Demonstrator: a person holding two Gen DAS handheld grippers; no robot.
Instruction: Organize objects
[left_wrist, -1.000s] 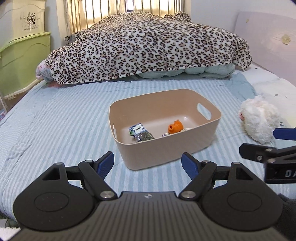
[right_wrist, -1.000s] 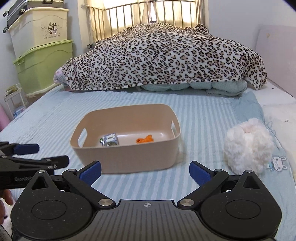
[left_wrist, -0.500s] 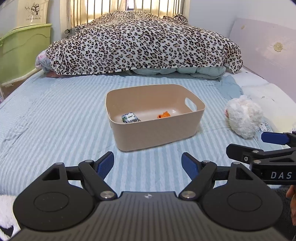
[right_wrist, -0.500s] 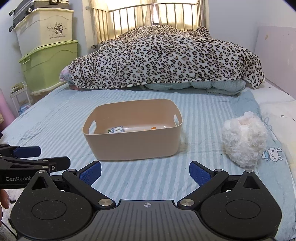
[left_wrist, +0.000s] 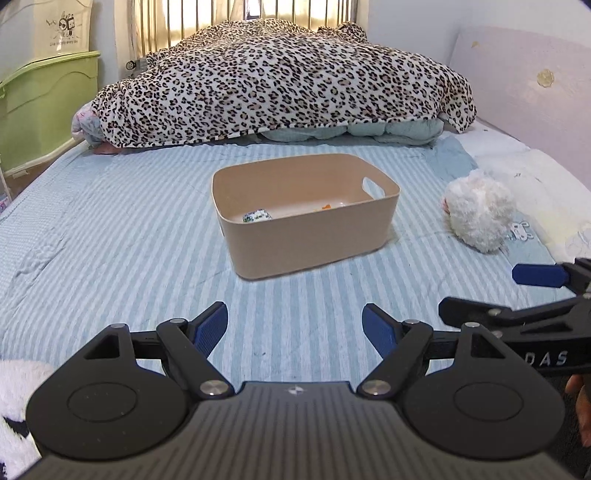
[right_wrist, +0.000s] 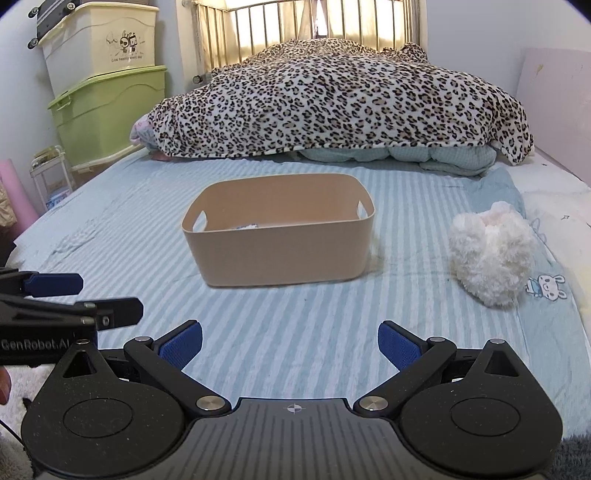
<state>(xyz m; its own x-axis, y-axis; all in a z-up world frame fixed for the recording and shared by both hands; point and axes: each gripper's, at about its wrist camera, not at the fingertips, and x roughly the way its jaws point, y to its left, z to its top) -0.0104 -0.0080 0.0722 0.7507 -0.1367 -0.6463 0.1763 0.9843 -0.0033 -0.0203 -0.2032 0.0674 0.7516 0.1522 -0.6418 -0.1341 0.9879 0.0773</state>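
A beige plastic bin (left_wrist: 314, 236) (right_wrist: 280, 247) stands on the striped bed. Inside it lie a small green-and-white packet (left_wrist: 256, 216) and an orange item (left_wrist: 325, 206), both mostly hidden by the bin wall. A white fluffy plush toy (left_wrist: 478, 212) (right_wrist: 491, 254) lies on the bed to the right of the bin. My left gripper (left_wrist: 295, 326) is open and empty, well short of the bin. My right gripper (right_wrist: 290, 345) is open and empty, also well short of the bin. Each gripper shows at the edge of the other's view.
A leopard-print blanket (left_wrist: 280, 85) is heaped across the far end of the bed. Green and cream storage boxes (right_wrist: 107, 107) stand stacked at the left. A pink headboard (left_wrist: 524, 96) lines the right side. A white-and-black fluffy thing (left_wrist: 14, 413) lies at the near left.
Both grippers have drawn back from the bin and dropped lower, so the bin looks smaller and its contents are more hidden. Both stay open and empty.
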